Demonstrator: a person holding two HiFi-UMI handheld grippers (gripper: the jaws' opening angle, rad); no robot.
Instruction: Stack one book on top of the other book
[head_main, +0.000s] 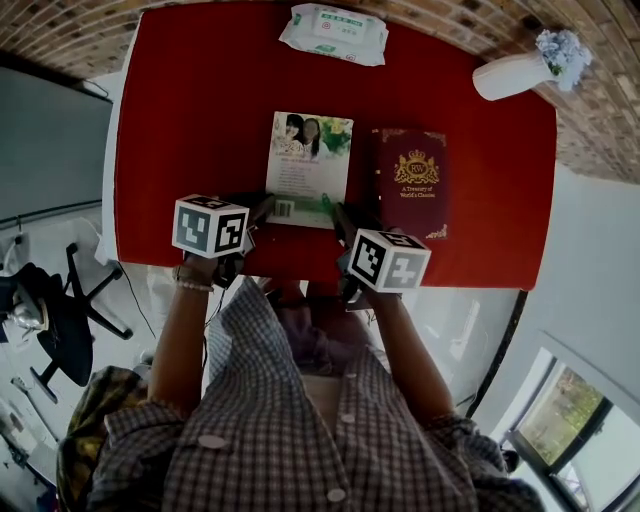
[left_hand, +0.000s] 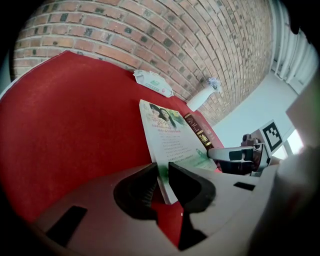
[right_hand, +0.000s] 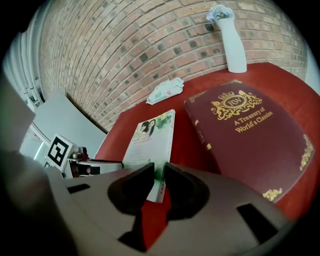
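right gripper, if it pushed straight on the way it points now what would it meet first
The thin white and green paperback book. Its near edge sits between the jaws of the right gripper, which look closed on it, so going on would probably just push the book ahead.

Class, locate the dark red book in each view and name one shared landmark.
Head view: dark red book right of centre, beside the thin book.
Left gripper view: centre-right, mostly spine showing.
Right gripper view: fills the right half.
Shared landmark: the white vase.
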